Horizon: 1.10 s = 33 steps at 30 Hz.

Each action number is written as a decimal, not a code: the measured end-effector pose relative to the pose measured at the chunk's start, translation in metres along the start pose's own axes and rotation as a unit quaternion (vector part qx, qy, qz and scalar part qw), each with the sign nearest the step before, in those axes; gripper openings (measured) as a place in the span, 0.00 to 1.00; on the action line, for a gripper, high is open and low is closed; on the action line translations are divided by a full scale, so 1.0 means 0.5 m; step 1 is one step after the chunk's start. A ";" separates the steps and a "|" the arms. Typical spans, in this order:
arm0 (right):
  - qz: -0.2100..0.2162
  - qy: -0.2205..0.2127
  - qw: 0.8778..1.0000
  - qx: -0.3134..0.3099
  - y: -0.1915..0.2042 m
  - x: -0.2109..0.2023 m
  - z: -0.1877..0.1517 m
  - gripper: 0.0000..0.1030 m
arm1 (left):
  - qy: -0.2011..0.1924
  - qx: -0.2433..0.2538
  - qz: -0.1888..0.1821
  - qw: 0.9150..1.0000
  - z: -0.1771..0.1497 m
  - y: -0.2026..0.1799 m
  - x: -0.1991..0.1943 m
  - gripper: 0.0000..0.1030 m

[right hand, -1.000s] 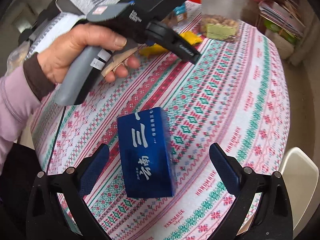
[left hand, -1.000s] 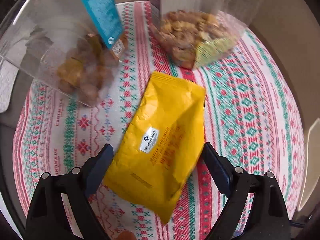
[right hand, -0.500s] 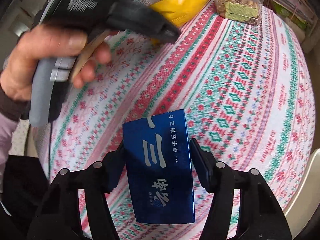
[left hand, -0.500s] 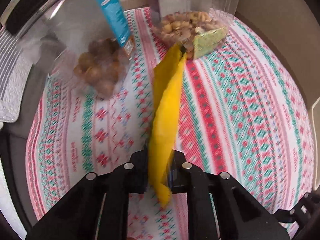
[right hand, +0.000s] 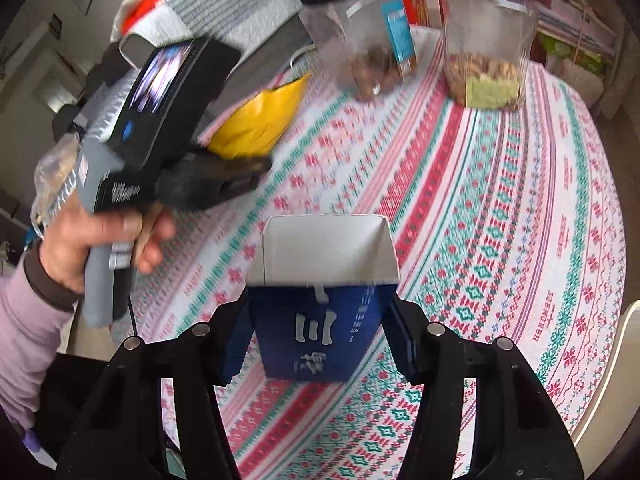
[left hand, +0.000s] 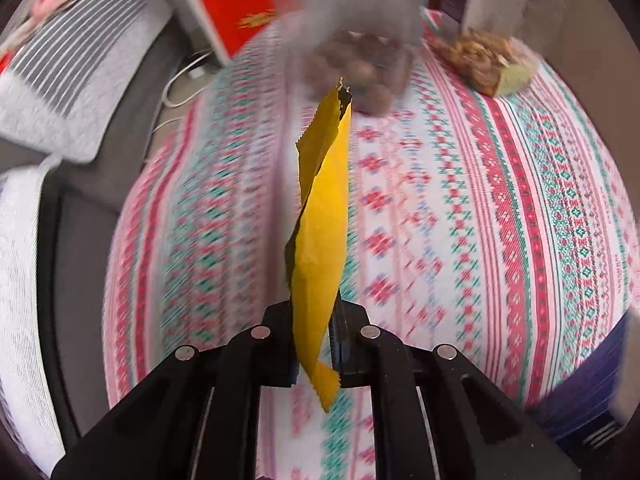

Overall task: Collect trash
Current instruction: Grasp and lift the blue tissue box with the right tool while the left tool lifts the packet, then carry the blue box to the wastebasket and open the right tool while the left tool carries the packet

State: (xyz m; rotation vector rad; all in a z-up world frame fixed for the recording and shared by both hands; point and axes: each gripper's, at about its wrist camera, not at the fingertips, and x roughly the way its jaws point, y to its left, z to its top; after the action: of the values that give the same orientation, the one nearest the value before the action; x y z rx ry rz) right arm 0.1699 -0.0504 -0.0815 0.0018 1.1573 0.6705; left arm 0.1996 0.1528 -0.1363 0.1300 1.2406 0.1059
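A yellow snack wrapper [left hand: 320, 220] hangs edge-on above the patterned tablecloth [left hand: 480, 208], and my left gripper [left hand: 314, 320] is shut on its lower end. From the right wrist view the same wrapper [right hand: 260, 124] shows beside the left gripper [right hand: 236, 172], which a hand [right hand: 100, 240] holds. A blue carton [right hand: 316, 332] with white characters and an open white flap sits lifted and tilted between the fingers of my right gripper [right hand: 320, 320]. Those jaws are closing and both pads press on the carton's sides.
Two clear jars of snacks stand at the table's far side, one with a blue label [right hand: 372, 48] and one with a green packet inside [right hand: 486, 52]. A red box [left hand: 240, 12] and grey striped cushions [left hand: 68, 68] lie beyond. A white chair [right hand: 616, 380] is at the right.
Both grippers closed, the left on the yellow wrapper and the right on the blue carton, and lifted them off the cloth. The left hand has swung sideways with the wrapper; the carton has tipped up.
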 end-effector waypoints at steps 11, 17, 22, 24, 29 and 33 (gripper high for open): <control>-0.013 -0.076 0.997 0.006 0.000 -0.101 -0.017 0.53 | -0.064 -0.074 -0.019 0.995 -0.072 0.007 -0.159 0.11; -0.031 -0.109 0.993 0.021 -0.026 -0.133 -0.030 0.53 | -0.092 -0.089 -0.057 0.990 -0.057 -0.010 -0.203 0.11; -0.042 -0.142 0.988 0.047 -0.064 -0.176 -0.040 0.53 | -0.111 -0.082 -0.073 0.988 -0.046 -0.042 -0.232 0.11; -0.045 -0.152 0.986 0.056 -0.077 -0.191 -0.045 0.53 | -0.119 -0.073 -0.076 0.987 -0.048 -0.060 -0.242 0.11; -0.061 -0.180 0.979 0.073 -0.105 -0.230 -0.060 0.53 | -0.147 -0.042 -0.073 0.986 -0.051 -0.125 -0.273 0.11; -0.077 -0.196 0.974 0.083 -0.128 -0.260 -0.075 0.53 | -0.166 -0.019 -0.081 0.983 -0.048 -0.179 -0.294 0.11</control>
State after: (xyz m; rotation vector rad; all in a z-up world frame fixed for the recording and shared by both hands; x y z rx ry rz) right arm 0.1394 -0.1779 -0.0097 0.1774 0.8194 0.4100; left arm 0.1306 0.0430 -0.0205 0.0117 0.9107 -0.0325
